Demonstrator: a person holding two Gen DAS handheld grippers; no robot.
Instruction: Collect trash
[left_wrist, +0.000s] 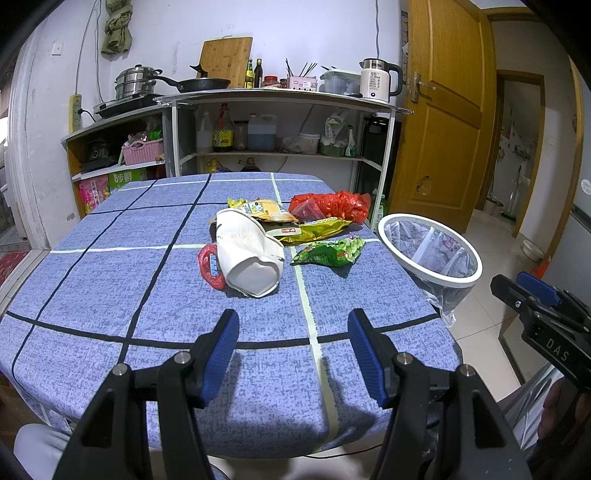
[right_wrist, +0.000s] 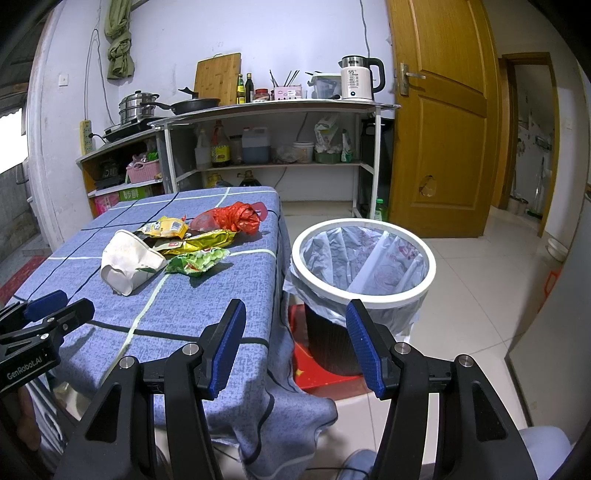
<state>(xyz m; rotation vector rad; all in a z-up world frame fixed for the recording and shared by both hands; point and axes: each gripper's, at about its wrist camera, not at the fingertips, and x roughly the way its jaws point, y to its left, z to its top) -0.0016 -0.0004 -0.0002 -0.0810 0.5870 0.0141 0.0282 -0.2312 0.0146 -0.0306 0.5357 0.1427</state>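
Standing by the table (left_wrist: 110, 258), I see the trash heaped near its middle on the blue checked cloth: a crushed white paper cup (left_wrist: 249, 254) lying on its side, a red wrapper (left_wrist: 208, 264) tucked against it, a green snack bag (left_wrist: 328, 253) just beside, yellow packets (left_wrist: 314, 229) behind, and a crumpled red plastic bag (left_wrist: 332, 205) farthest back. A lined bin (right_wrist: 364, 266) waits on the floor just off the table's edge. The left gripper (left_wrist: 293, 350) hangs over the near cloth with fingers spread wide and nothing between them; the right gripper (right_wrist: 297, 347) is likewise wide and empty, aimed between table edge and bin. All of it looks light, thin and crinkly, so likely to slip or flutter. I would pinch the cup across its flattened wall, and each bag at a bunched fold rather than a flat face
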